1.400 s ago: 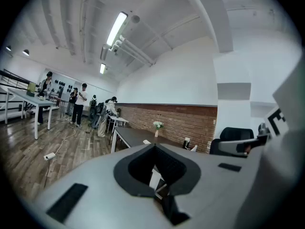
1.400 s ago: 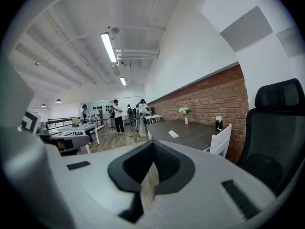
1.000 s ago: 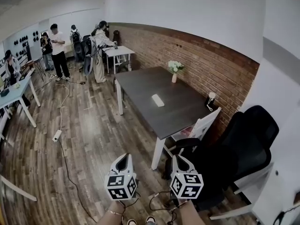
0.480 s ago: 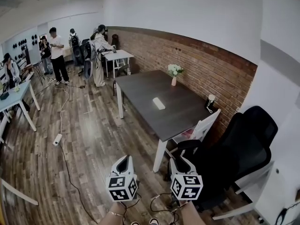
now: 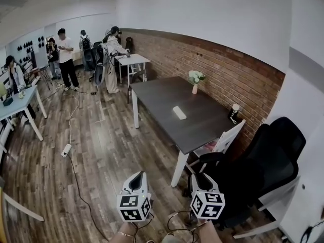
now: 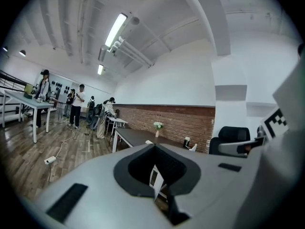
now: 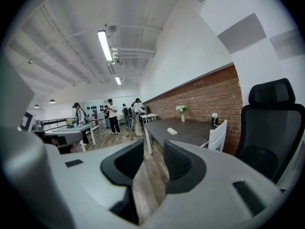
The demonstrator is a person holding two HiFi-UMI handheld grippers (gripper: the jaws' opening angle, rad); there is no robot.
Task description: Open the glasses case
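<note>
I can't read any text, number, brand or sign in these views. The only printed marks I find are the black-and-white square patterns on the left marker cube (image 5: 133, 207) and the right marker cube (image 5: 207, 205). They are coded blocks, with no letters or digits. On the far wall (image 5: 38, 39) there are dark shapes, too small for me to tell whether any is lettering.
</note>
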